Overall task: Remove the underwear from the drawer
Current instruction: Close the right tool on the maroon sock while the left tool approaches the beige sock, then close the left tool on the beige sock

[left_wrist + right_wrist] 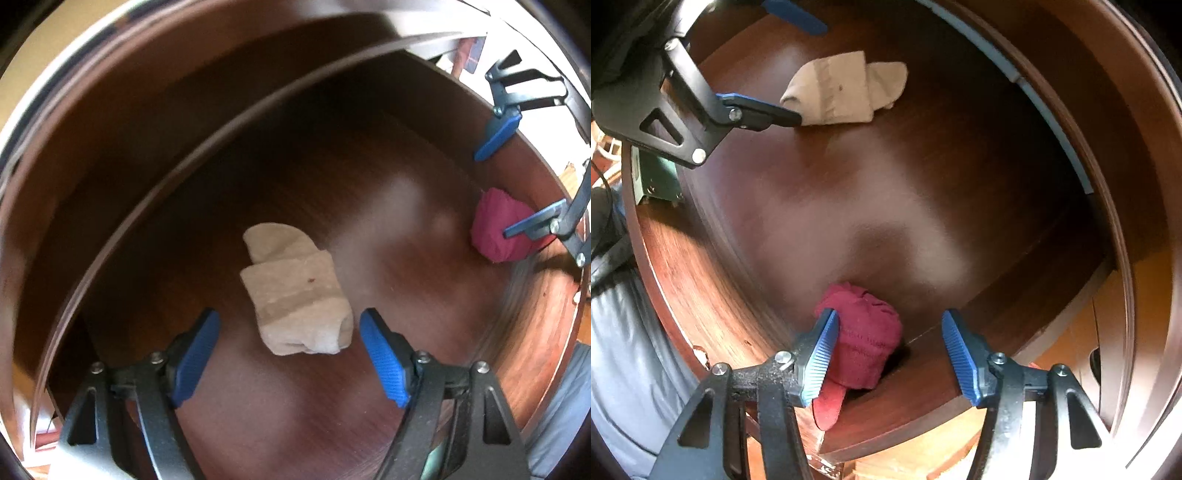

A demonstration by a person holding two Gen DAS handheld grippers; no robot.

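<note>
A dark reddish-brown wooden drawer (155, 206) fills the left wrist view, its glossy floor catching a pale glare. On that floor, near the drawer's middle, lies a folded cream underwear bundle (295, 291), and the left tool (290, 360) hangs over its near end with both blue pads spread wide, gripping nothing. Toward the drawer's right wall sits a crumpled maroon underwear piece (496, 229), with the right tool (498, 184) open around it. In the right wrist view the same drawer (979, 129) shows the maroon underwear piece (866, 339) pushed into the near corner, a flap hanging over the drawer's front edge; the right tool (886, 354) is wide open, its left pad touching the cloth, the other well clear. The cream bundle (846, 88) lies farther in, the left tool's fingers showing beside it. Both pieces look light, soft and limp, likely to unfold when lifted, so pinching the thickest folded mass should hold best.
</note>
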